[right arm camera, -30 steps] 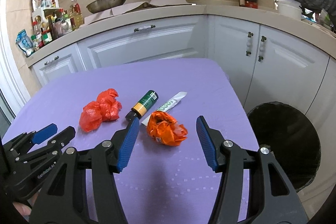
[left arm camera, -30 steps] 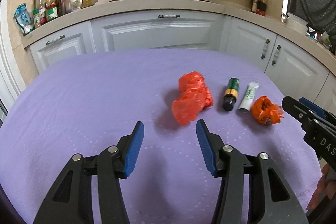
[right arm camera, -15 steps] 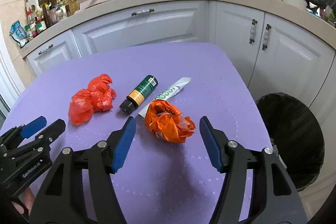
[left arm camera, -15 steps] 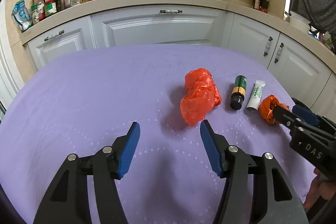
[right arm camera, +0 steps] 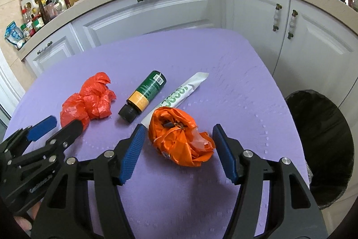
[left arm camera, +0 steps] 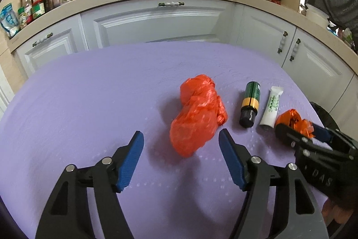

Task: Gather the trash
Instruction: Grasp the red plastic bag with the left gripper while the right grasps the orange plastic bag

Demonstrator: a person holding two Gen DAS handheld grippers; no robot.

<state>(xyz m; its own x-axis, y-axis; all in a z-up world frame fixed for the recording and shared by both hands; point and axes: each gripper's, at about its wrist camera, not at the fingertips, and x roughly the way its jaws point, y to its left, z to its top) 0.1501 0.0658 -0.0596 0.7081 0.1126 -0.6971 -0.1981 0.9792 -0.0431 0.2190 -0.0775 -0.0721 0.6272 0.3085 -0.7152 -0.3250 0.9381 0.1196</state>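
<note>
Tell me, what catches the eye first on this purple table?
Two crumpled bags stand out on the purple tablecloth: a red bag ahead of the open left gripper, and an orange bag between the right gripper's open jaws, untouched. Between the bags lie a green bottle and a white tube; a black-lined bin stands beside the table.

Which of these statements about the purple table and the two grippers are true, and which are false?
1. The red bag lies ahead of the open left gripper. True.
2. The right gripper is shut on the green bottle. False: it is open, either side of the orange bag.
3. The white tube lies between bottle and orange bag. True.
4. The black bin stands on the table. False: it stands beside it.
</note>
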